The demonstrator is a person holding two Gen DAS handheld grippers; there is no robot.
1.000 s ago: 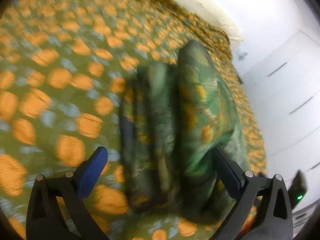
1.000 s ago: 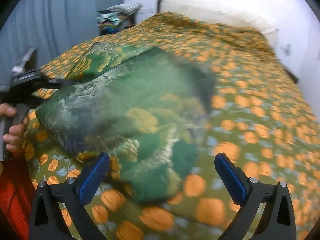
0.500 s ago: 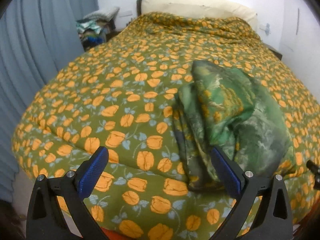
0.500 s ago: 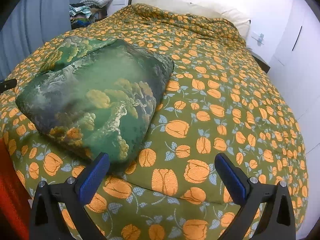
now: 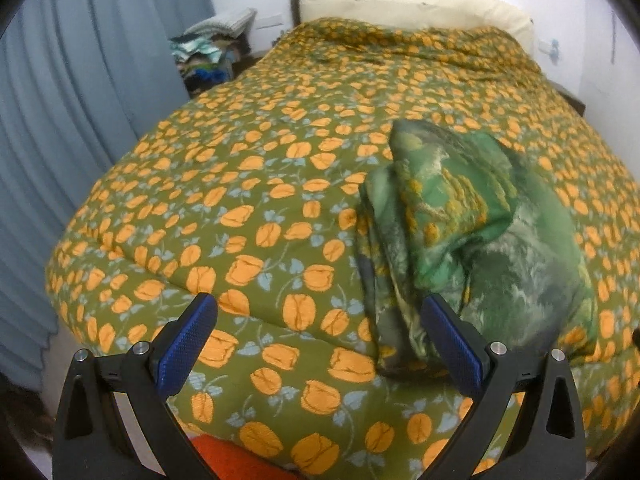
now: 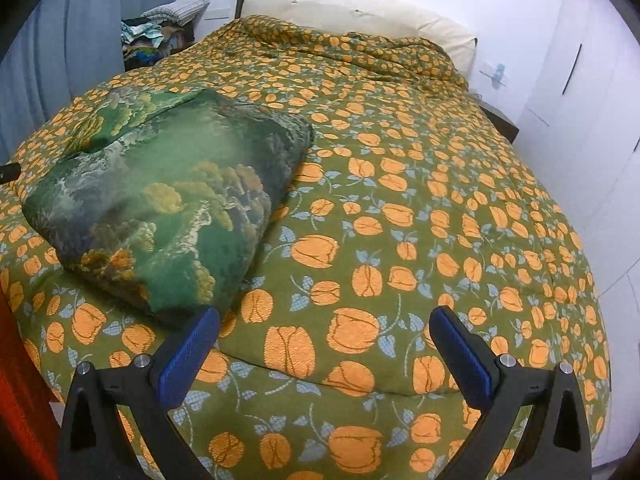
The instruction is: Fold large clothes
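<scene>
A folded green cloth with a landscape print (image 5: 472,236) lies as a thick bundle near the foot of the bed; it also shows in the right wrist view (image 6: 168,200). My left gripper (image 5: 320,344) is open and empty, held off the foot of the bed, with the bundle ahead to its right. My right gripper (image 6: 326,352) is open and empty, with the bundle ahead to its left. Neither gripper touches the cloth.
The bed is covered by an olive quilt with orange flowers (image 5: 248,184), with a cream pillow (image 5: 408,4) at its head. A blue-grey curtain (image 5: 80,100) hangs on the left. A pile of clothes (image 5: 208,60) stands beside the headboard. White cupboards (image 6: 592,92) stand on the right.
Both grippers have pulled back from the folded cloth toward the foot of the bed. The bundle now rests untouched on the quilt and more of the room shows.
</scene>
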